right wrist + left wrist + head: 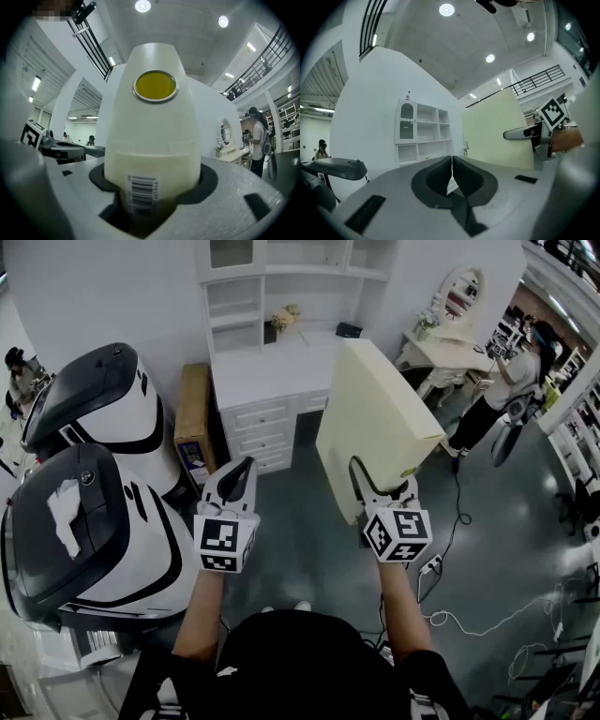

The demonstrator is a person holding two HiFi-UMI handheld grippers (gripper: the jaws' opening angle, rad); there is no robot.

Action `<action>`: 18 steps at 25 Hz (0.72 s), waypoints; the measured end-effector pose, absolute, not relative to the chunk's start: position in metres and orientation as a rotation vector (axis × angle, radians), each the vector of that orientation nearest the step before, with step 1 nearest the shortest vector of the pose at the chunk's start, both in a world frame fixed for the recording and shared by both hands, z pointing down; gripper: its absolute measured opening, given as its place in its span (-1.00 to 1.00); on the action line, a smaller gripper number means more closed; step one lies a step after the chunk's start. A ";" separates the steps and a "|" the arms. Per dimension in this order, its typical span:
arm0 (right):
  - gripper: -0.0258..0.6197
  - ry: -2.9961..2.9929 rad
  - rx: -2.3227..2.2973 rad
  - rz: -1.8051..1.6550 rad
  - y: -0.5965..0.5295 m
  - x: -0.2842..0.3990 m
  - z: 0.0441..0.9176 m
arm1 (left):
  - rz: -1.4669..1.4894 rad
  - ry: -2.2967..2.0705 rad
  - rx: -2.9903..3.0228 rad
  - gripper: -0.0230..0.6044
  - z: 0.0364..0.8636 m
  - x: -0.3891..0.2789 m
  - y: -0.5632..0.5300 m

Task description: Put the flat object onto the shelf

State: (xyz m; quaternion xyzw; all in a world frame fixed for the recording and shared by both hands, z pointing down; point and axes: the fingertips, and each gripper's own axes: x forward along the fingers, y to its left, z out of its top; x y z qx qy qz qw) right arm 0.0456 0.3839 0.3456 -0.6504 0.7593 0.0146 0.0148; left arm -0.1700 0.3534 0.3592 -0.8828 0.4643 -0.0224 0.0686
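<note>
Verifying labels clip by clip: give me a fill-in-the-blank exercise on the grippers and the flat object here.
1. The pale yellow flat box is clamped in the ____ gripper's jaws.
2. The left gripper has its jaws ____, with nothing between them.
3. The box's end inside the jaws carries a printed black ____.
4. In the head view, the brown cardboard carton stands at the white shelf unit's ____ side.
Missing words: right, shut, barcode, left.

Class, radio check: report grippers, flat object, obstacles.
Left gripper shut, empty. Right gripper clamped on cream flat box, upright. White shelf ahead, not reached.
</note>
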 end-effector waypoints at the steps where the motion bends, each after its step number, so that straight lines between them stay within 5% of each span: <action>1: 0.02 2.361 -2.026 0.043 0.384 0.047 0.346 | -0.070 1.396 -2.660 -0.90 0.361 -0.169 0.353; 18: 0.02 2.381 -2.030 0.052 0.379 0.069 0.353 | -0.026 1.409 -2.694 -0.90 0.365 -0.142 0.349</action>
